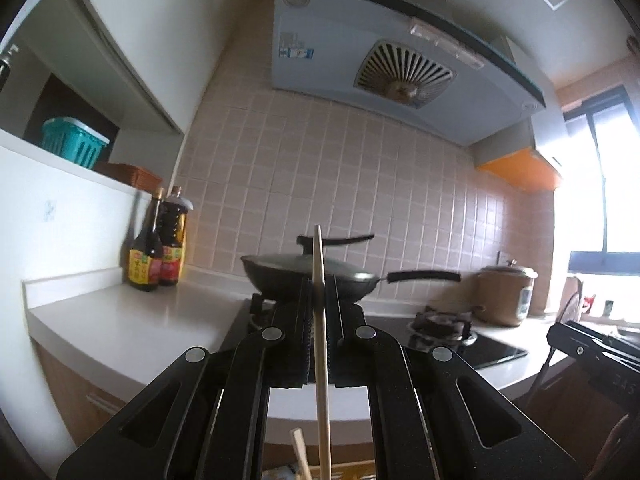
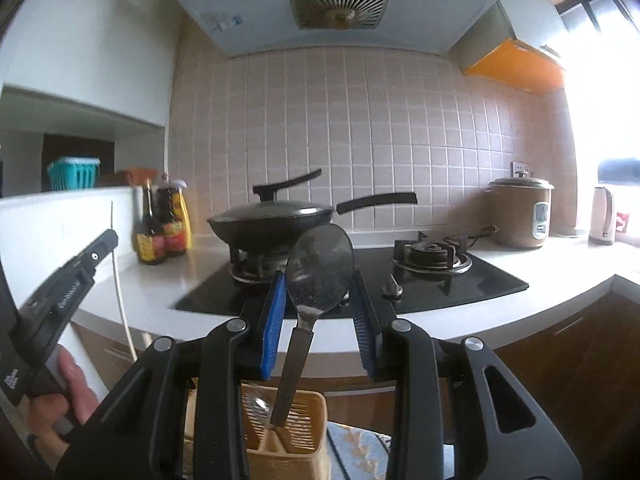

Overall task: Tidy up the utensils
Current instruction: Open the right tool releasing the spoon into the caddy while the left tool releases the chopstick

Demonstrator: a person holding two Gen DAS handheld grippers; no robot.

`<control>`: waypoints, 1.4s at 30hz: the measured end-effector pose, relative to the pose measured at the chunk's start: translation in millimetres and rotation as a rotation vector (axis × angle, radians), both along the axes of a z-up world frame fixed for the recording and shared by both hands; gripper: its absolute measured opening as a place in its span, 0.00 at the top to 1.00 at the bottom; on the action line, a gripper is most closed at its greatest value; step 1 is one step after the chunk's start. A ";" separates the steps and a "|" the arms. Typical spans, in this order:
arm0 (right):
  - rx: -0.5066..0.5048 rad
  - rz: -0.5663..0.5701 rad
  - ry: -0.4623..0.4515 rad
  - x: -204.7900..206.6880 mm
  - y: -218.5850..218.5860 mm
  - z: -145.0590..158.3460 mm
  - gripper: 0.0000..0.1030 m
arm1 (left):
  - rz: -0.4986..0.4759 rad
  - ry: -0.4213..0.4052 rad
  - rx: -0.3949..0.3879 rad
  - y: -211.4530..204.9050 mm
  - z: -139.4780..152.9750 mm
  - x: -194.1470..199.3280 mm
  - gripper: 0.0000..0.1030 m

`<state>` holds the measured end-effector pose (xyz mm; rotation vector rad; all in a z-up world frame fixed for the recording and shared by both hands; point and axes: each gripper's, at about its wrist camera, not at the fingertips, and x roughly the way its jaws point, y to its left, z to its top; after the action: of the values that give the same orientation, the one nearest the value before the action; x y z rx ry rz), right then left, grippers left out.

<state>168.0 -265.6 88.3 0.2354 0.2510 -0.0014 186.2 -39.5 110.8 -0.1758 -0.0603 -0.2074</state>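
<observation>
My left gripper (image 1: 319, 292) is shut on a pale wooden chopstick (image 1: 321, 344) that stands nearly upright between its fingers. More chopstick ends (image 1: 301, 454) show below it. The left gripper (image 2: 106, 240) with its chopstick (image 2: 120, 292) also shows in the right wrist view. My right gripper (image 2: 320, 280) is open, its blue-padded fingers (image 2: 274, 320) apart on either side of a large metal spoon (image 2: 318, 268). The spoon's handle (image 2: 294, 368) stands in a beige slotted utensil holder (image 2: 288, 428) below. I cannot tell whether the pads touch the spoon.
A black wok with lid (image 2: 272, 218) sits on the left burner of a gas stove (image 2: 432, 256). Two sauce bottles (image 1: 156, 248) stand on the white counter (image 1: 132, 320). A rice cooker (image 2: 520, 212) and kettle (image 2: 602, 216) stand at the right. A range hood (image 2: 336, 4) hangs overhead.
</observation>
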 end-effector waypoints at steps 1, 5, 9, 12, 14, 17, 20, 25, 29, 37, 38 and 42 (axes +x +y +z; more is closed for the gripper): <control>-0.014 -0.004 0.007 3.1 2.6 -4.4 0.72 | 0.005 0.005 0.008 -0.5 -4.4 2.3 0.96; -0.059 -0.005 0.037 10.5 12.6 -21.2 0.72 | 0.014 0.011 0.048 -3.6 -15.3 5.1 0.96; -0.094 0.002 0.068 16.0 16.6 -33.3 0.72 | -0.005 0.027 0.061 -1.9 -20.0 5.6 0.96; -0.101 0.049 0.131 23.4 19.7 -41.6 0.71 | -0.013 0.043 0.075 -1.5 -24.2 5.9 0.96; -0.107 0.076 0.167 25.3 23.2 -47.1 0.71 | -0.034 0.065 0.083 -1.2 -27.2 7.3 0.96; -0.082 0.110 0.201 24.5 24.3 -50.0 0.71 | -0.061 0.096 0.098 -0.2 -31.3 6.5 0.96; -0.037 0.164 0.247 22.5 23.7 -51.2 0.71 | -0.078 0.110 0.106 2.8 -33.8 2.0 0.95; 0.002 0.196 0.275 7.2 21.9 -42.7 0.59 | -0.146 0.163 0.072 16.8 -29.8 -5.6 0.78; -0.001 0.209 0.269 -12.5 21.7 -29.1 0.48 | -0.215 0.208 0.060 29.5 -24.2 -18.7 0.64; 0.015 0.256 0.358 -54.8 29.2 -2.6 0.48 | -0.313 0.312 0.031 58.0 2.5 -61.9 0.64; 0.019 0.262 0.373 -58.4 30.4 -0.8 0.48 | -0.322 0.324 0.031 61.5 5.5 -68.7 0.64; 0.012 0.281 0.477 -75.2 41.4 3.2 0.48 | -0.363 0.412 0.076 63.8 6.8 -85.8 0.64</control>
<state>92.8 -224.2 91.4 0.2076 0.7578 0.2242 100.4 24.3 117.6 -0.1502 0.3913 -0.5302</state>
